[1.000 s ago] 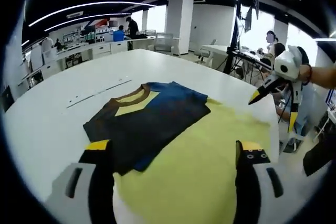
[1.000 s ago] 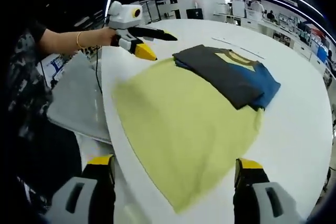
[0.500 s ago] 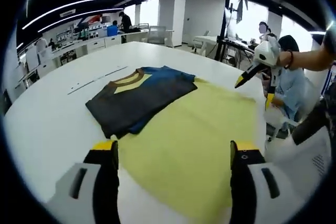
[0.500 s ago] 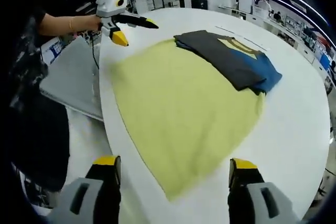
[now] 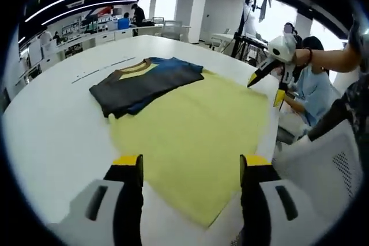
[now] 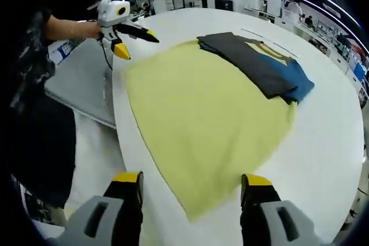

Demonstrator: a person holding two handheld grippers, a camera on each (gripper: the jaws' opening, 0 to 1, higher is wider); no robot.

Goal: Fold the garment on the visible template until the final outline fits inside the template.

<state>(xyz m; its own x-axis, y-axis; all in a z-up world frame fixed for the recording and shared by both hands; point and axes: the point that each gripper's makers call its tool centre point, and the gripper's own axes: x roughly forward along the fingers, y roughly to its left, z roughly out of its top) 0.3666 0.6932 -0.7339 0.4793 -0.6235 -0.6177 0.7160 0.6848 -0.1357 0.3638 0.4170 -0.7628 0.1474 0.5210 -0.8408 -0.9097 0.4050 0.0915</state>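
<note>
left gripper view: the folded garment [image 5: 147, 82], dark grey with a blue part and a yellow-brown collar, lies flat on the white counter [image 5: 52, 125], overlapping the far edge of the yellow template [image 5: 193, 131]. most of the garment sits off the template on the bare counter, toward the far left of this view. the template is a large yellow sheet spread flat, one corner reaching the near counter edge.

left gripper [image 5: 190, 168]: jaws spread wide, black with yellow tips, nothing between them, touching nothing. it hangs above the near corner of the template, well apart from the garment.

right gripper [image 5: 271, 82], seen here from the right side, is held by a hand [image 5: 320, 59] over the far right counter edge, just beyond the template corner. its yellow-tipped jaws stand apart and hold nothing.

right gripper view: garment [image 6: 259, 64] at the far right edge of the template [image 6: 202, 119], partly on it, partly on the counter [image 6: 331, 136]. right gripper [image 6: 193, 182] jaws wide apart, empty, above the near template corner. left gripper [image 6: 124, 36] at the far left counter edge, jaws parted, empty.

background: desks and seated people [image 5: 311, 84] beyond the counter.
</note>
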